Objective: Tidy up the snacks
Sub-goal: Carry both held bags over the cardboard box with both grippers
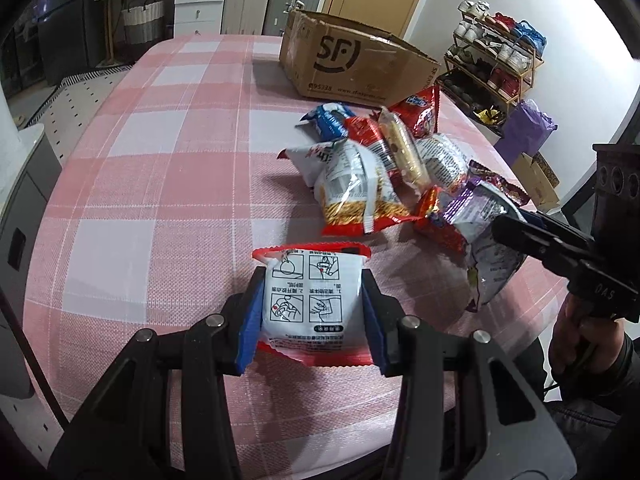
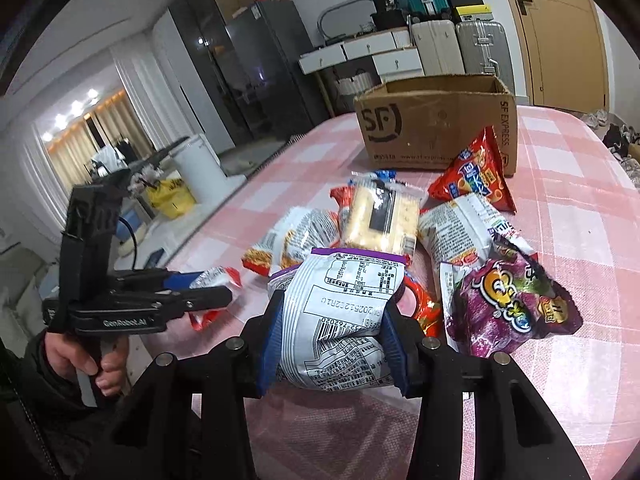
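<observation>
Woven cloth on the table point(image 1: 160, 184), pink-and-white check, matt with a coarse visible weave. Glossy crinkled plastic film on the white packet point(image 1: 312, 300) and on the purple-edged bag point(image 2: 340, 320), catching glare. Same shiny foil look across the snack pile point(image 1: 380, 168); clear wrap over the crackers point(image 2: 378, 216). Corrugated cardboard box point(image 2: 436, 128), dull brown, creased and scuffed. Matt black plastic on the left gripper point(image 1: 312, 320) and right gripper point(image 2: 334, 340), blue rubbery-looking pads, small bright metal pins.
</observation>
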Available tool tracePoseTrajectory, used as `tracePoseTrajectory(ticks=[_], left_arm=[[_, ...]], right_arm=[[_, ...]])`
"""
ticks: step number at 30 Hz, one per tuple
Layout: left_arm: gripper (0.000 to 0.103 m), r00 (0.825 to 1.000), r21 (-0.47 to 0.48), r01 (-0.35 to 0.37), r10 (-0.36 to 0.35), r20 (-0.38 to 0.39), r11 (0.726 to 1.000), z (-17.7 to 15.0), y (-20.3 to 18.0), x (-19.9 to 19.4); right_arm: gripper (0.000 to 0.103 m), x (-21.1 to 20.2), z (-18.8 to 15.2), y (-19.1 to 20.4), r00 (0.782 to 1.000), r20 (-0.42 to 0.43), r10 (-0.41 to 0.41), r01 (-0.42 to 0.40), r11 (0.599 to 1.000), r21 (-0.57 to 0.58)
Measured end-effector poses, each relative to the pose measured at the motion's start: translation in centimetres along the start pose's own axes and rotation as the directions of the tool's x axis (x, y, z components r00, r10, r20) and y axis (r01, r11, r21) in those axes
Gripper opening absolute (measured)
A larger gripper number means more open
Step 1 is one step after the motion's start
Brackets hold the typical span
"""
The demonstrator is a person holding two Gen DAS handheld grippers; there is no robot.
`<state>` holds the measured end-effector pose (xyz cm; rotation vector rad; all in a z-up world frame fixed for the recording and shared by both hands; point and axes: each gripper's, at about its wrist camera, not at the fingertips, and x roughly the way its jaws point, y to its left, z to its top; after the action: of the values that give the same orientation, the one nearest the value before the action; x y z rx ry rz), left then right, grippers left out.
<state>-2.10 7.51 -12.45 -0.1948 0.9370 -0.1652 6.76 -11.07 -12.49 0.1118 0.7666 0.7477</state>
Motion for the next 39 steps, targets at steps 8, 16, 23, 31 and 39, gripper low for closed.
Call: tracePoseTrajectory(ticks=[8, 16, 23, 31, 39], left_arm=[[0.041, 0.999, 0.024, 0.012, -0.012, 0.032, 1.0, 1.8, -1.2, -1.3], [0.041, 0.993, 0.063, 0.034, -0.041, 0.109, 0.997, 7.7, -2.8, -2.7], [0.041, 0.989, 0.1, 0.059, -0.071, 0.128, 0.993, 12.5, -4.8, -2.2], [0.041, 0.983, 0.141, 0.055, -0.079, 0.167, 0.988, 18.5, -6.8, -2.0], [0.041, 0.982, 0.114, 0.061, -0.08, 0.172, 0.992, 25.5, -6.7, -1.0]], right_arm=[[0.045, -2.5, 1.0, -0.6, 0.997, 0.073, 0.021, -0.022, 1.0, 0.011], [0.045, -4.8, 4.5, -1.3, 0.988, 0.151, 0.03, -0.028, 0.999, -0.014], [0.045, -6.2, 8.7, -2.7, 0.976, 0.21, 0.054, -0.051, 0.998, -0.019], [0.045, -6.7, 13.9, -4.0, 0.968, 0.247, 0.049, -0.037, 0.998, -0.053], [0.045, -6.5, 19.7, -5.0, 0.963, 0.265, 0.035, -0.009, 0.995, -0.1]])
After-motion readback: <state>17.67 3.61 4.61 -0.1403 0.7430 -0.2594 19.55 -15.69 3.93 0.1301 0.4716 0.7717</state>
